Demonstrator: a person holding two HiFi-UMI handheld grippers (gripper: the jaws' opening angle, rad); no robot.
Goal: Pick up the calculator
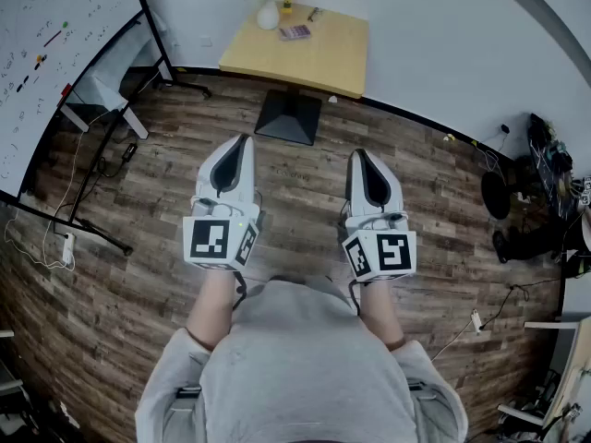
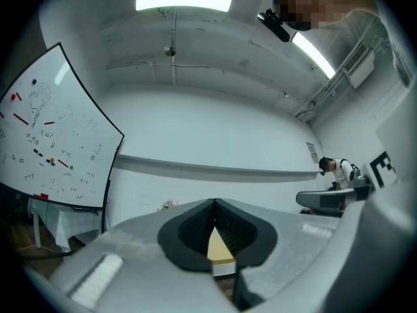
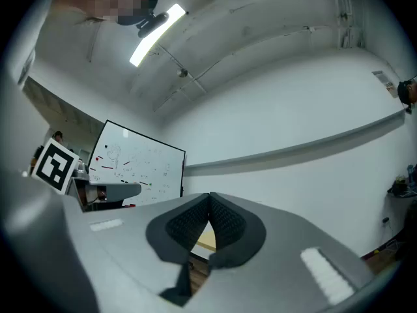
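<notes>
Holding both tools side by side in front of the body, the person has the forearms low and nearly parallel, and each tool points forward and a little upward. The left tool (image 1: 243, 139) is a smooth white shell with a pointed tip and a black ribbed lining inside. Its two jaws are pressed together with nothing between them. The right tool (image 1: 356, 153) has the same shape, and its jaws are also pressed together and empty. At the back end of each tool sits a cube (image 1: 220, 240) with black and white square markers. The calculator (image 1: 295, 32) is a small, flat, dark rectangle. It lies on a light wooden bench (image 1: 328, 63) far ahead of both tools, well apart from them. A round white vase (image 1: 268, 15) with flowers stands just beside it. Under the tools is a floor (image 1: 138, 275) of dark wooden planks, and a whiteboard (image 1: 46, 53) stands to the left of the left tool.
</notes>
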